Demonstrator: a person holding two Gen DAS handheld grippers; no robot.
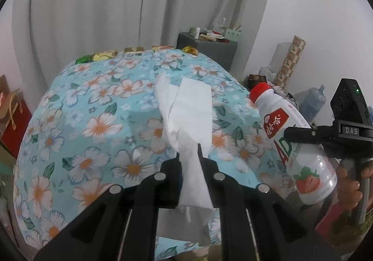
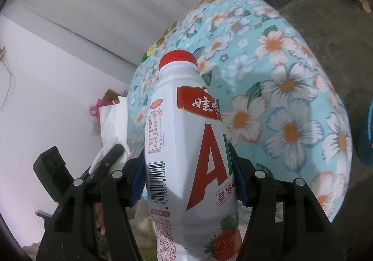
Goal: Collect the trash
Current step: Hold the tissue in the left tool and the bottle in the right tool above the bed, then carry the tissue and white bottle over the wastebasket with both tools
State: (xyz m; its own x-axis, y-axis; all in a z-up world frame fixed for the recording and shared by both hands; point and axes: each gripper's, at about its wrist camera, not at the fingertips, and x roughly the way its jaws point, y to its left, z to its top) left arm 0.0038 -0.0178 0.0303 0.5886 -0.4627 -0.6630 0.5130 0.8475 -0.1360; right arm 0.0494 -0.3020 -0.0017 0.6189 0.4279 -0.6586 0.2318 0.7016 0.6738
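Note:
In the left wrist view my left gripper (image 1: 188,156) is shut on a white tissue (image 1: 186,116), which sticks up beyond the fingers and hangs down below them. It is held above the table with the blue floral cloth (image 1: 93,121). To the right, my right gripper (image 1: 291,135) is shut on a white strawberry drink bottle (image 1: 300,144) with a red cap, held by a hand. In the right wrist view the bottle (image 2: 186,135) sits between the blue pads of the right gripper (image 2: 188,167), cap pointing away. The tissue (image 2: 112,118) and left gripper (image 2: 109,156) show at its left.
Several shiny candy wrappers (image 1: 105,54) lie along the far edge of the floral cloth (image 2: 291,97). A grey cabinet (image 1: 209,49) with clutter stands behind the table by the curtain. A blue water jug (image 1: 312,102) stands at the right, a red bag (image 1: 14,121) at the left.

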